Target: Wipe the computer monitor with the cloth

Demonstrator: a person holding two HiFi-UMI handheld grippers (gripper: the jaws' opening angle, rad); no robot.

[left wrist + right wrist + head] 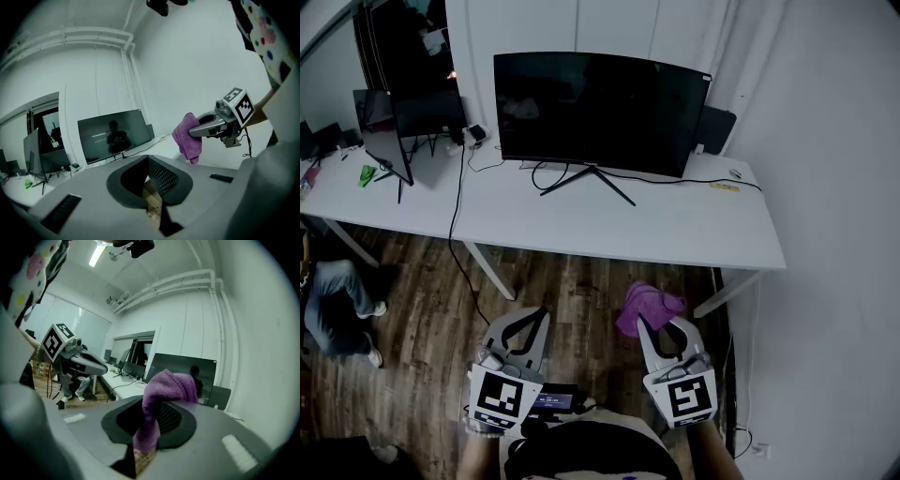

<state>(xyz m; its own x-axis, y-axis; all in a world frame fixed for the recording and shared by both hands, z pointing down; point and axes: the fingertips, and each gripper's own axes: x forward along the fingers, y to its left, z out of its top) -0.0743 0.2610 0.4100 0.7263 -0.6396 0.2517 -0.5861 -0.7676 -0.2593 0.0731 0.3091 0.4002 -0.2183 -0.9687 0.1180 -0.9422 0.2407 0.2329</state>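
The right gripper (659,323) is clamped on a fuzzy purple cloth (645,305), which flops over its tips above the brown wooden floor (572,291) (well short of the desk). The left gripper (534,317) has its jaws drawn together on nothing. The wide black curved computer monitor (600,112) stands on the long white desk (675,230), well apart from the cloth.

In the right gripper view the cloth (161,397) covers the lower left of the monitor (206,373). The cloth's own lower end disappears between the closed jaws of the right hand-held gripper (146,437). In the head view the left edge cuts off a person (337,300), only legs and shoes showing, and a green item (367,174) on the tabletop (675,230) is too small to identify.
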